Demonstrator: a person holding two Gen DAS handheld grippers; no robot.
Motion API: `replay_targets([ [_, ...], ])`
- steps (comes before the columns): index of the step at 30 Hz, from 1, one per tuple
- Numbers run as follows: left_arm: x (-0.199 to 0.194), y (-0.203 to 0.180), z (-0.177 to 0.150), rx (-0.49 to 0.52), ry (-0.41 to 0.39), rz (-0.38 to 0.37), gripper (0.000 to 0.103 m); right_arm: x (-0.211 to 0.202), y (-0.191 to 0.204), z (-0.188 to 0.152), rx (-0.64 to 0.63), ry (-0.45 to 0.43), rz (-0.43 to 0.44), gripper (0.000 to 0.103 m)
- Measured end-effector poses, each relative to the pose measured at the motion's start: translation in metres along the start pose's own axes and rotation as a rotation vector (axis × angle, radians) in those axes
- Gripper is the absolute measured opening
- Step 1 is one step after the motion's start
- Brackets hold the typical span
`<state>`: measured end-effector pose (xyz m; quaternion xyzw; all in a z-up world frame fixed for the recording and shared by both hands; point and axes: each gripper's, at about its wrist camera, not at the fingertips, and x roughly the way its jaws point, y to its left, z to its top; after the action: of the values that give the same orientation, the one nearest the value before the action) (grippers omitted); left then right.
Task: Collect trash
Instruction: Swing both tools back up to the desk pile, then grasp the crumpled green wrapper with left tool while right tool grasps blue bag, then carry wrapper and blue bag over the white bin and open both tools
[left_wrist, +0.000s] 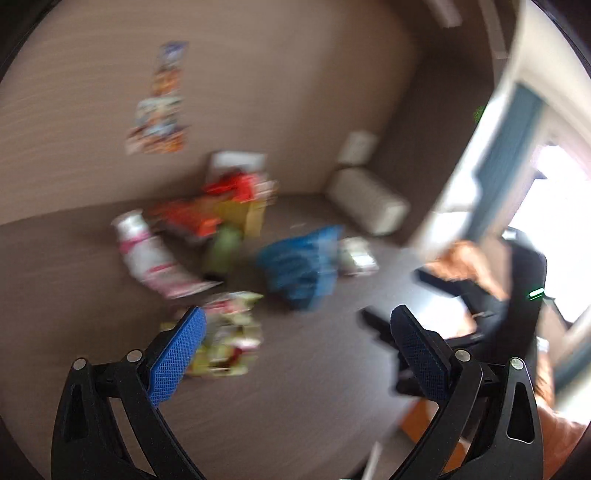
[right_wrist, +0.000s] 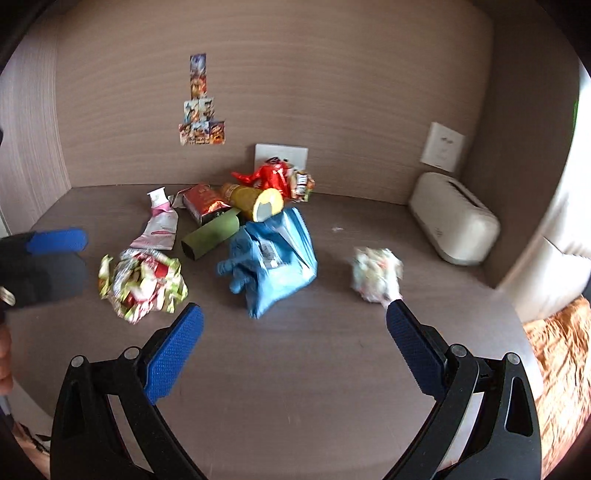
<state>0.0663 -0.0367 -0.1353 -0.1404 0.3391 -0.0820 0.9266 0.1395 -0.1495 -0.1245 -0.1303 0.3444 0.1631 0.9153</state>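
Both tongs, left (left_wrist: 297, 325) and right (right_wrist: 295, 321), spread wide and empty above counter (right_wrist: 295, 369), poised for blue plastic bag (right_wrist: 273, 258).

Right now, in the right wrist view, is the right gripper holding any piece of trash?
No. The right gripper is wide open over bare table, with the blue bag lying beyond its fingertips.

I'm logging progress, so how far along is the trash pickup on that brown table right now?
Nothing looks collected yet. Both the left gripper and the right gripper are open and empty above the table. Left to gather: the blue bag, green-and-red wrapper, crumpled paper ball, pink tube, green roll and the pile at the wall. No bin is visible.
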Motion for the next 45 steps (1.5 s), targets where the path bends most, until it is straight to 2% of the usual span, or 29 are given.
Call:
replay_targets([
  [5,0.018,0.012,-0.004,0.066,0.056,0.209,0.098,0.039,0.002,0.017,-0.018,0.052,0.024,0.099],
  [10,0.036,0.025,-0.004,0.111,0.095,0.255,0.098,0.066,0.007,0.029,-0.064,0.08,0.035,0.099],
  [16,0.072,0.03,-0.001,0.129,0.191,0.229,0.098,0.094,0.014,0.035,-0.11,0.12,0.03,0.099],
  [20,0.082,0.032,-0.004,0.131,0.219,0.213,0.096,0.104,0.012,0.034,-0.094,0.137,0.035,0.098],
  [22,0.085,0.032,-0.005,0.137,0.224,0.207,0.076,0.105,0.01,0.032,-0.079,0.137,0.052,0.088],
  [24,0.087,0.033,-0.007,0.143,0.238,0.198,0.07,0.105,0.008,0.03,-0.069,0.143,0.056,0.071],
  [27,0.085,0.03,-0.007,0.162,0.227,0.192,0.065,0.101,0.005,0.027,-0.048,0.141,0.076,0.063],
  [31,0.079,0.025,-0.007,0.194,0.21,0.198,0.061,0.088,0.003,0.024,-0.031,0.121,0.082,0.061],
  [37,0.064,0.012,-0.002,0.232,0.189,0.19,0.061,0.053,-0.007,0.016,0.018,0.096,0.085,0.061],
  [45,0.052,-0.041,-0.007,0.352,0.185,0.126,0.061,-0.002,-0.031,-0.01,0.076,0.071,0.024,0.061],
])
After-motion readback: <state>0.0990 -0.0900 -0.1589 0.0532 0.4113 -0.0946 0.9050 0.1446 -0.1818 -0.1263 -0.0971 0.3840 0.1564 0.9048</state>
